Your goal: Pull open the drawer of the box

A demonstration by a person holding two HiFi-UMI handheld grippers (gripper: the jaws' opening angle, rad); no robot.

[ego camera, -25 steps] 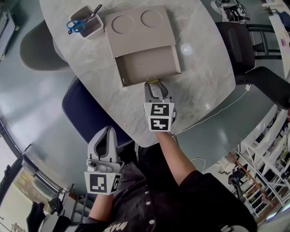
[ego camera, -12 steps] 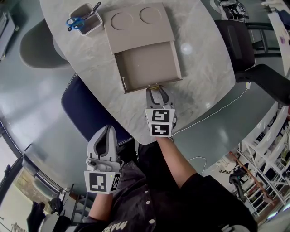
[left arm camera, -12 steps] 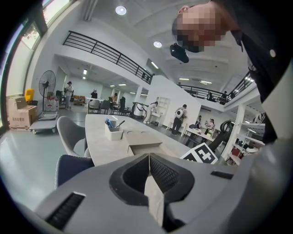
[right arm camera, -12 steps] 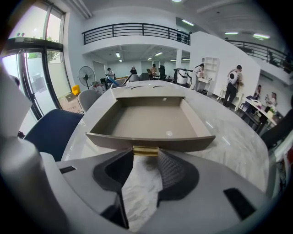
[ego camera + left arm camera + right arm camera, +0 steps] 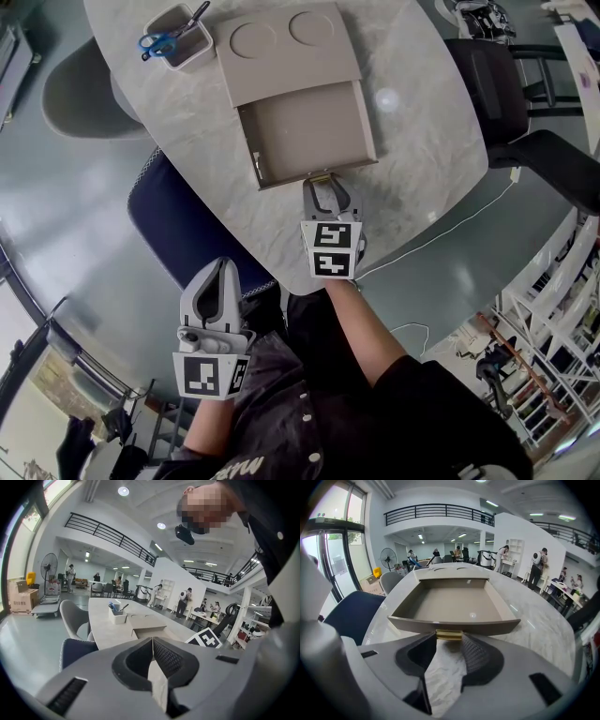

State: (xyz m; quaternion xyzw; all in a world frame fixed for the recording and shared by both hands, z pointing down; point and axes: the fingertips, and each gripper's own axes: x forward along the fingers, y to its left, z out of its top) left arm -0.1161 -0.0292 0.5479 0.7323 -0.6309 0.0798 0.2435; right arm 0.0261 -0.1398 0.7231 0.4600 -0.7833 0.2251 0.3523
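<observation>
A flat beige box (image 5: 286, 52) with two round recesses lies on the marble table (image 5: 422, 141). Its drawer (image 5: 305, 127) stands pulled out toward me and is empty inside (image 5: 454, 602). My right gripper (image 5: 322, 183) is at the drawer's front, shut on the small gold handle (image 5: 449, 634), which sits between the two jaw tips (image 5: 449, 637). My left gripper (image 5: 221, 272) hangs off the table near my body, above the blue chair, with its jaws shut and nothing in them (image 5: 153, 639).
A white cup (image 5: 178, 37) holding blue scissors and a pen stands left of the box. A blue chair (image 5: 178, 225) and a grey chair (image 5: 75, 103) sit at the table's left, black chairs (image 5: 497, 84) at the right. A cable (image 5: 450, 230) runs across the floor.
The drawer has slid further out of the box toward me, with my right gripper moving back along with its handle. The left gripper has stayed where it was.
</observation>
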